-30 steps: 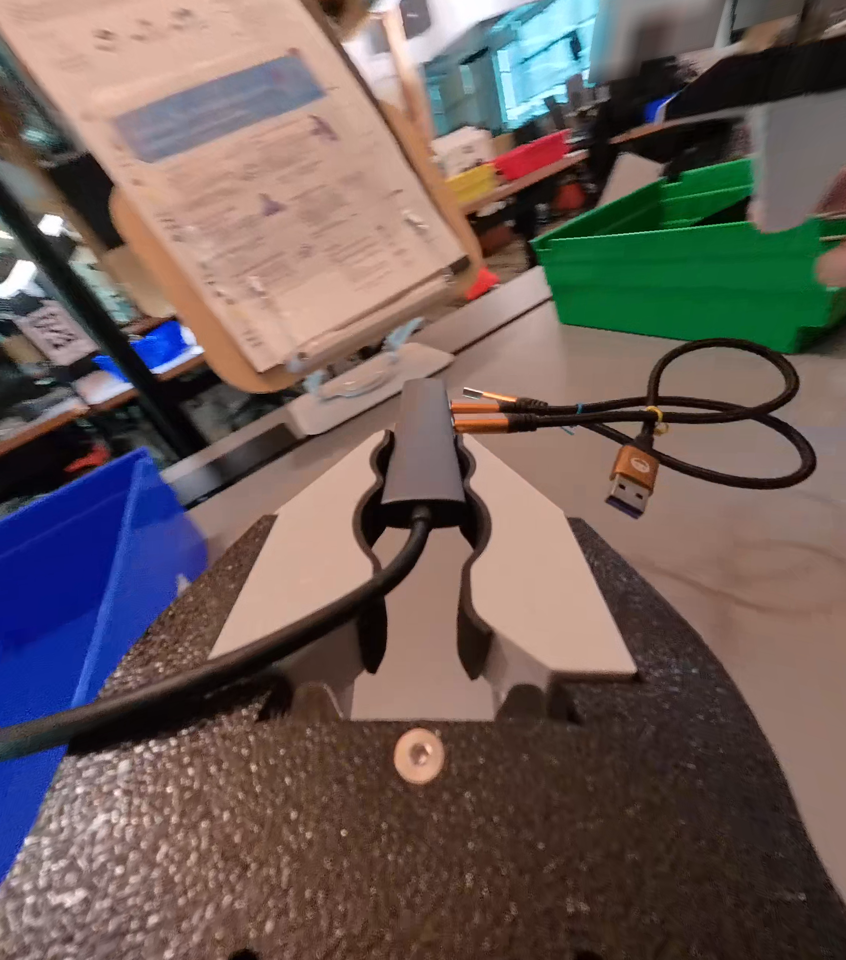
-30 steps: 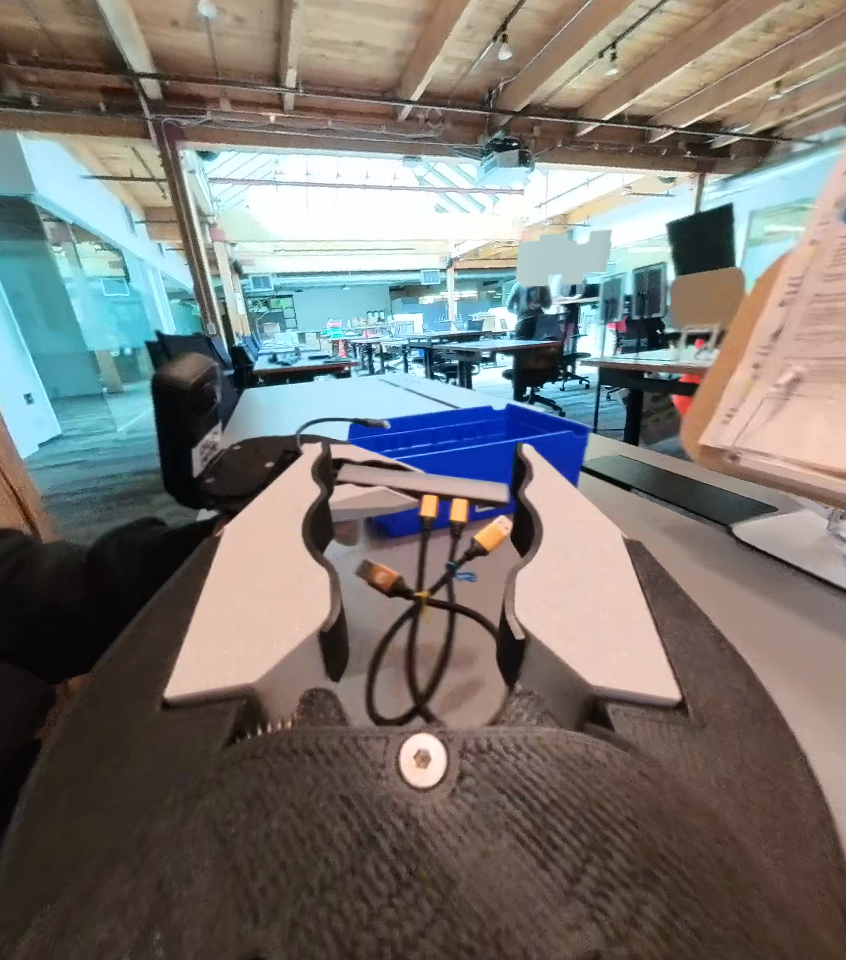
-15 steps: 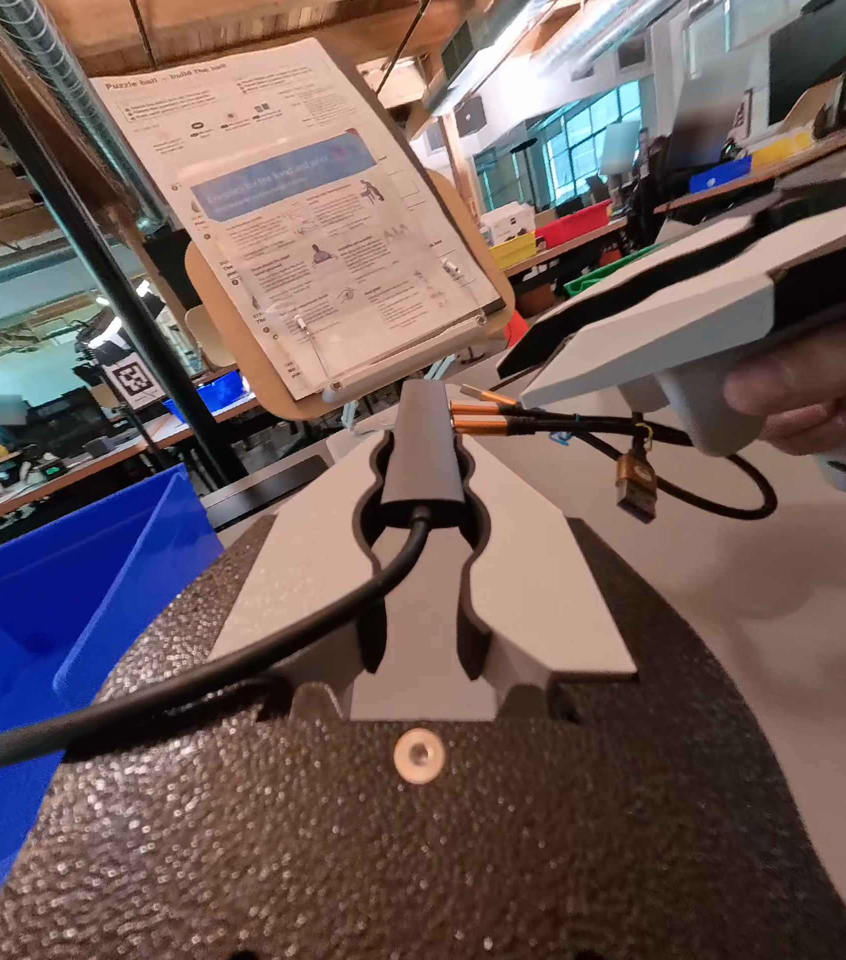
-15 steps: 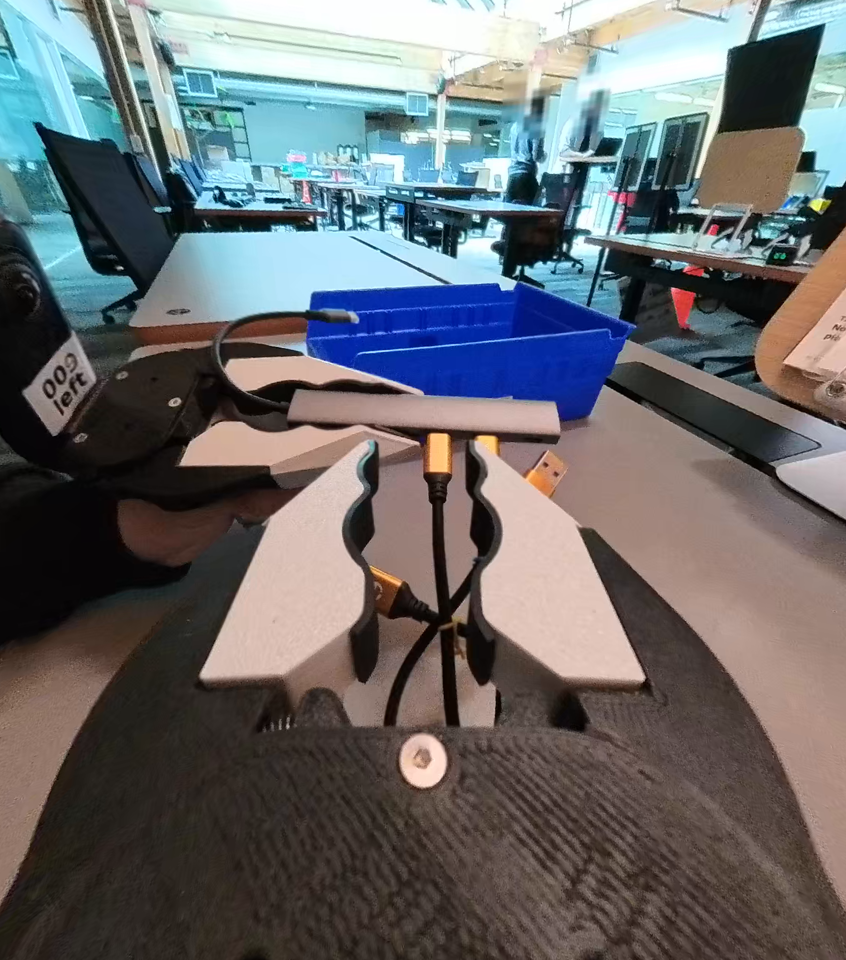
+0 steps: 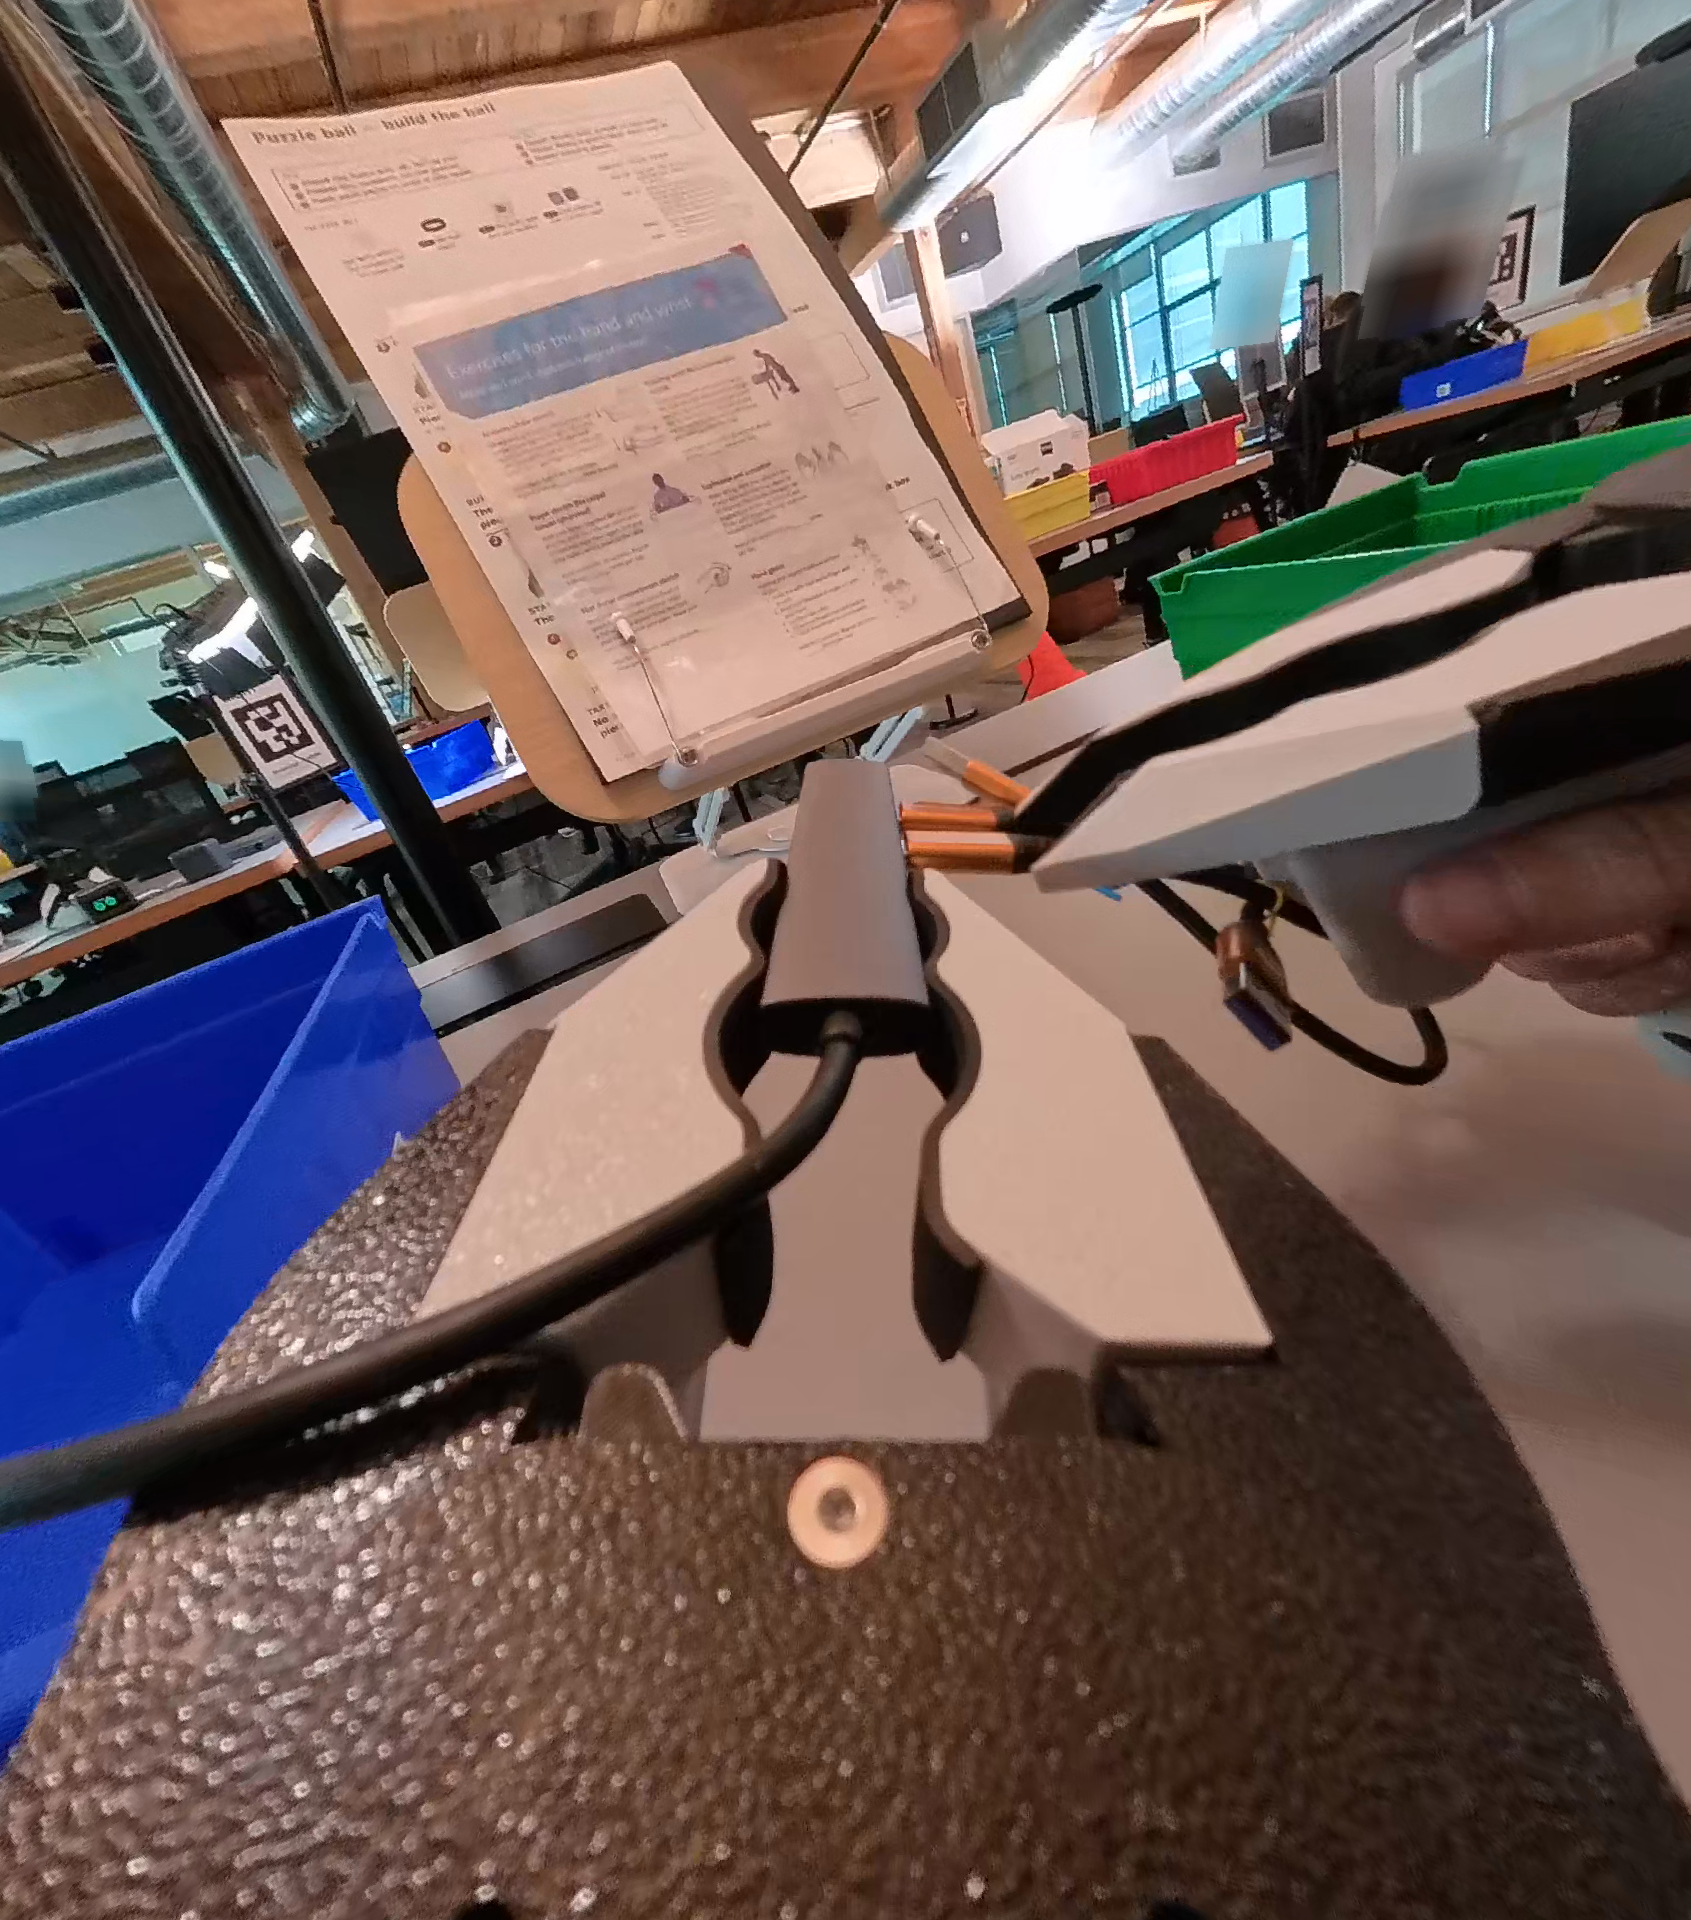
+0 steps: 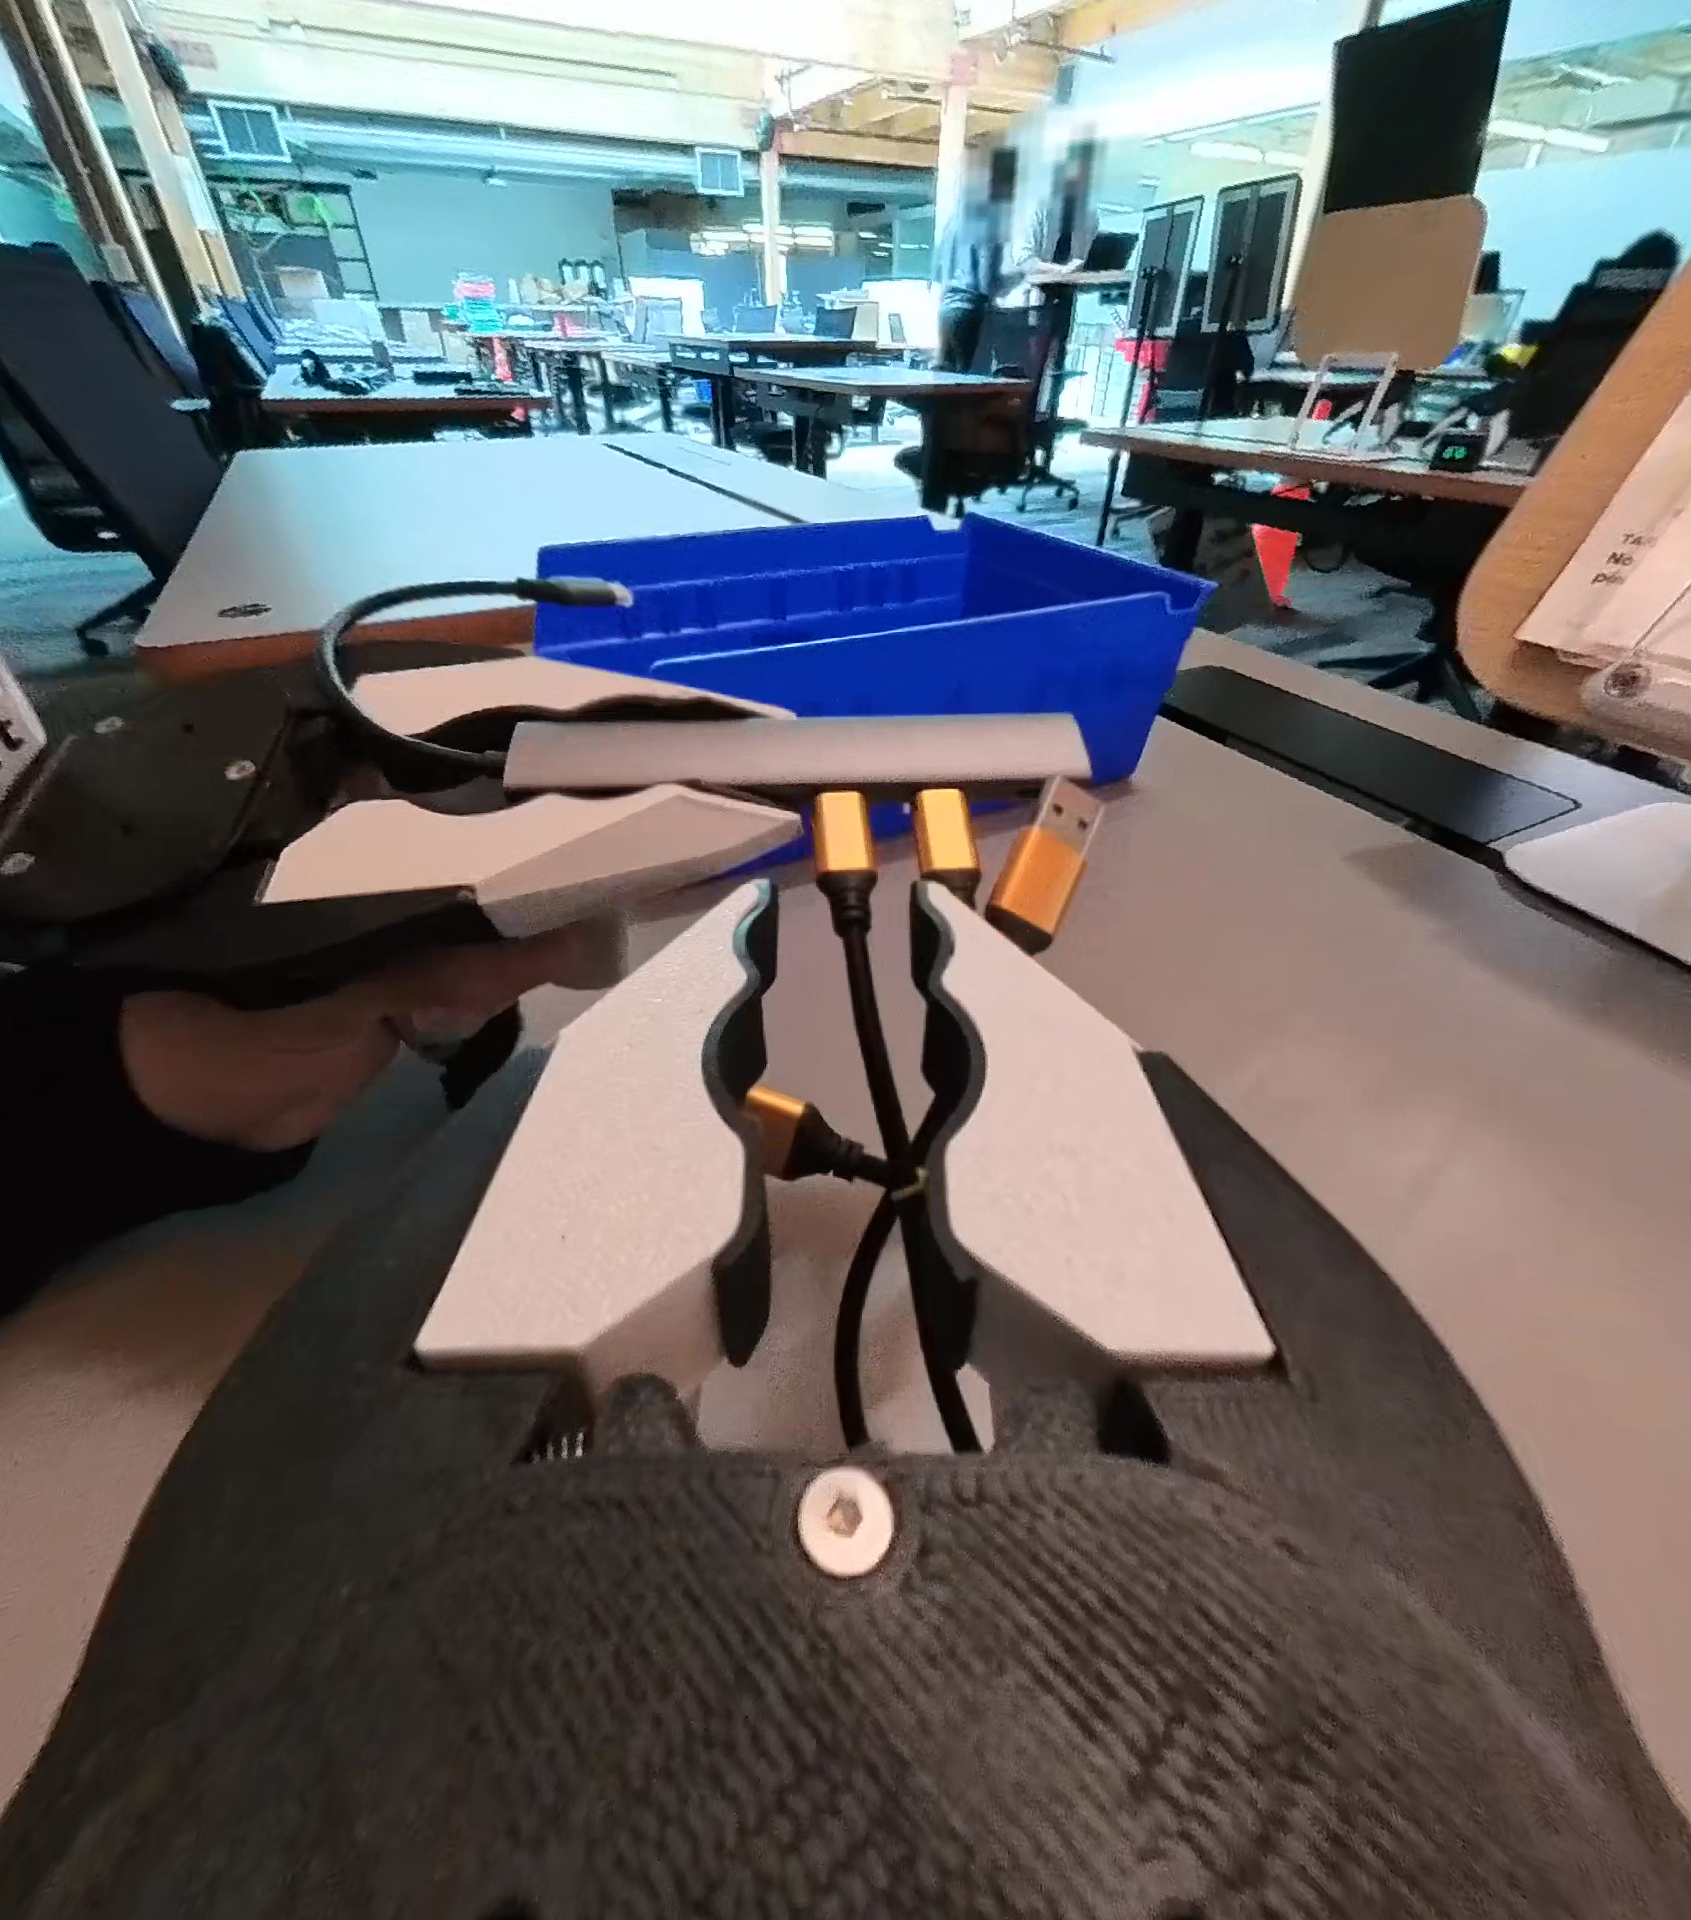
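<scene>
Behind left claw (image 5: 846, 914): blue bin (image 5: 93, 1143), document stand (image 5: 716, 665).

blue bin (image 6: 924, 644) blocks ahead | document stand (image 6: 1589, 540) right | table (image 6: 1392, 1091) between open

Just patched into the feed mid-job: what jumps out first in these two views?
The slim grey hub, clamped in the left tool above the table, with two gold-sleeved plugs seated in its side. The right tool is closed around those plugs' black cables, while a third gold plug hangs free beside them. Behind sit a blue bin and a tilted instruction sheet on a wooden stand.
</scene>
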### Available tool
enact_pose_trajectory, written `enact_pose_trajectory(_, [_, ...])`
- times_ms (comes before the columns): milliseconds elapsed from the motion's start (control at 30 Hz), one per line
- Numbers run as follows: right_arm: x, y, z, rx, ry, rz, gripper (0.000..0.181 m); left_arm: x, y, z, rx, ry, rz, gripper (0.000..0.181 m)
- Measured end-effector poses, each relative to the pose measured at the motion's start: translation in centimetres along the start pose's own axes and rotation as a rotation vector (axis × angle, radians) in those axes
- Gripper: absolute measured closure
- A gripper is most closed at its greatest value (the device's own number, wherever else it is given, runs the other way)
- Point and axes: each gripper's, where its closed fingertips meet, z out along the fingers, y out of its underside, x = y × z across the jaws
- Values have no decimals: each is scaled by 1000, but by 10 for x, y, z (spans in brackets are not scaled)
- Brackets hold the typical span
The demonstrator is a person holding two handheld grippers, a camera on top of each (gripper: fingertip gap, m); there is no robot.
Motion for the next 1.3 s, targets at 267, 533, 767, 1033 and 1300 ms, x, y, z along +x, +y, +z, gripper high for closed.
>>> enact_pose_trajectory(267, [-4,0,7,2,-42,20,174,-5,0,-3,27,6,-67,161])
enact_pose_trajectory(533, [-1,2,0,33,10,30,171,4,1,0,29,59,-107,160])
enact_pose_trajectory(767, [-1,-1,0,66,16,36,171,5,0,1,38,70,-142,160])
enact_pose_trajectory(1033, [-1,-4,2,96,31,44,171,3,-1,0,45,73,-178,160])
enact_pose_trajectory(1300, [-6,-11,-1,50,90,-62,170,0,-8,-4,55,34,-183,160])
